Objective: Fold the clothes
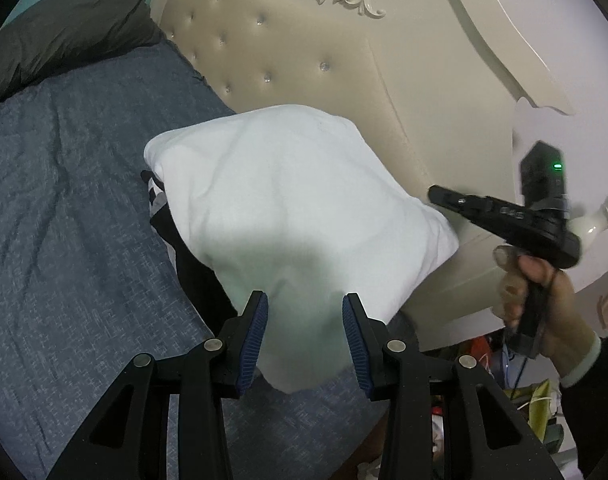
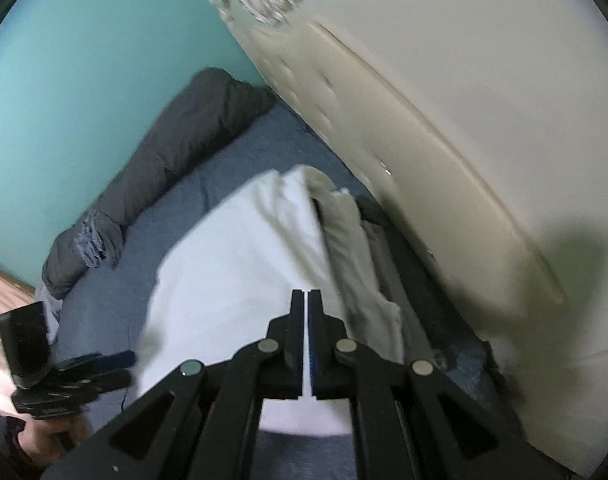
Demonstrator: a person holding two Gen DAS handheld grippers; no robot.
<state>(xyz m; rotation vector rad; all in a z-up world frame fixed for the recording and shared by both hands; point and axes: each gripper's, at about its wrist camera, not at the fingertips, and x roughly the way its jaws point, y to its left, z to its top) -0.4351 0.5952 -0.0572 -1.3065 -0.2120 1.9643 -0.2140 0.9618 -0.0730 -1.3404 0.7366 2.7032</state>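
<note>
Both claws hold nothing: my left gripper (image 1: 305,344) stands parted over the near corner of the folded white garment (image 1: 288,208), pads apart from the cloth, and my right gripper (image 2: 307,344) is pressed closed above it. That garment tops a pile against the headboard (image 1: 304,72), with dark clothes (image 1: 192,264) beneath. I judge this fold done; nothing unfolded shows. No readable writing anywhere.

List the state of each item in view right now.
White garment: folded, lying on top of the pile.
Pile of clothes: stacked on the bed beside the headboard.
Dark blanket: bunched at the bed's far edge.
Left gripper: open, empty.
Right gripper: shut, empty.
</note>
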